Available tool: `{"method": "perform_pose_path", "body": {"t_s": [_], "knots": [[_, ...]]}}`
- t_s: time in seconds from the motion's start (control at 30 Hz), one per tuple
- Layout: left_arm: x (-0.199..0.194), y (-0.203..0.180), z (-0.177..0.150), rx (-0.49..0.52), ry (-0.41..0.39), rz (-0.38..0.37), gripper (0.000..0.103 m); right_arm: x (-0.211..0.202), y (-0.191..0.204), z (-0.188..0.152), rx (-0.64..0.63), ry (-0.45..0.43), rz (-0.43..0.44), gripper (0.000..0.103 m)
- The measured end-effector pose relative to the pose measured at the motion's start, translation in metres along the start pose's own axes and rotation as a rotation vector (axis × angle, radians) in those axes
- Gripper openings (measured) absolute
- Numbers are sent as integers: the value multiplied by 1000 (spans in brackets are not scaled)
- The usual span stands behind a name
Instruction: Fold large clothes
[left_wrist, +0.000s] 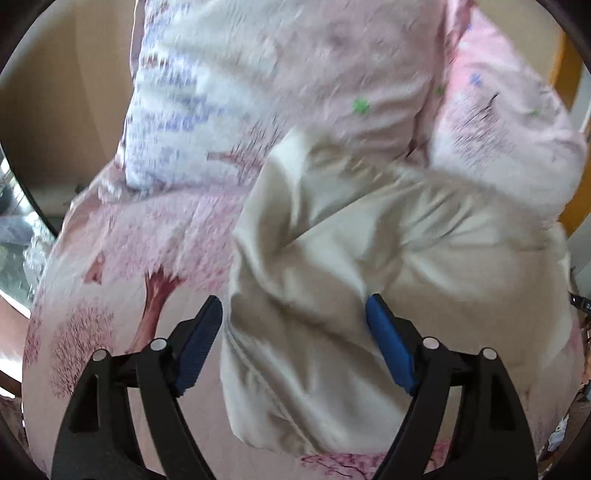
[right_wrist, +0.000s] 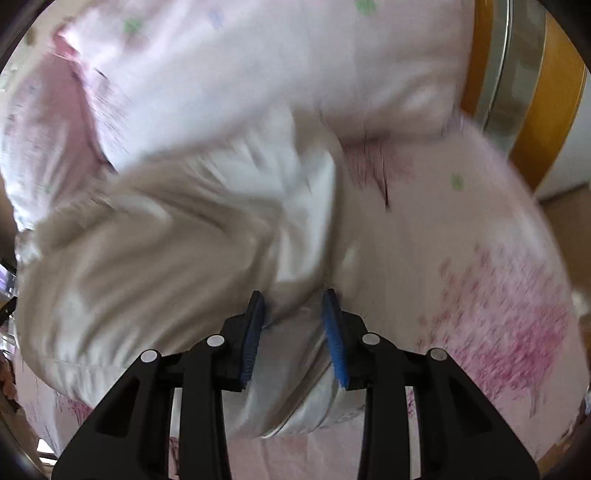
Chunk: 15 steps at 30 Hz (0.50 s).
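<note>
A cream-white garment (left_wrist: 332, 258) lies crumpled on a pink bedsheet (left_wrist: 147, 240) printed with pink trees. My left gripper (left_wrist: 295, 314) is open, its blue pads wide apart over the garment's near edge. In the right wrist view the same garment (right_wrist: 147, 251) bunches toward my right gripper (right_wrist: 295, 306). Its blue pads stand partly closed around a fold of the cloth that runs between them. Both views are blurred by motion.
A pink patterned pillow or quilt (left_wrist: 295, 66) lies behind the garment and also shows in the right wrist view (right_wrist: 258, 55). A wooden bed frame (right_wrist: 546, 110) stands at the right. Beige floor or wall (left_wrist: 66, 110) shows at the left.
</note>
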<state>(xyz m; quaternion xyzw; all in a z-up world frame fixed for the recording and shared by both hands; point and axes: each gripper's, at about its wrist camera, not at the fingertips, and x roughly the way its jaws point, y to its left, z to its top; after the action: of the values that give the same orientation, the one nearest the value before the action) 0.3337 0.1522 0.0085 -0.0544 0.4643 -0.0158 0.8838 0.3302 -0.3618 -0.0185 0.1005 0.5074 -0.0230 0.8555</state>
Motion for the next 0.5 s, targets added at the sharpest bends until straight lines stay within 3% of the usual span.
{"method": "perform_pose_path", "body": {"t_s": [0.17, 0.3, 0.4, 0.5], "knots": [[32, 13, -3, -112, 65, -79, 85, 40, -12, 3, 85, 29, 45, 38], [20, 21, -9, -152, 49, -108, 81, 17, -6, -4, 79, -24, 12, 42], [-2, 36, -24, -219, 11, -188, 80, -11, -27, -25, 208, -79, 179, 64], [-18, 55, -44, -307, -17, -258, 80, -25, -47, -49, 334, -80, 268, 71]]}}
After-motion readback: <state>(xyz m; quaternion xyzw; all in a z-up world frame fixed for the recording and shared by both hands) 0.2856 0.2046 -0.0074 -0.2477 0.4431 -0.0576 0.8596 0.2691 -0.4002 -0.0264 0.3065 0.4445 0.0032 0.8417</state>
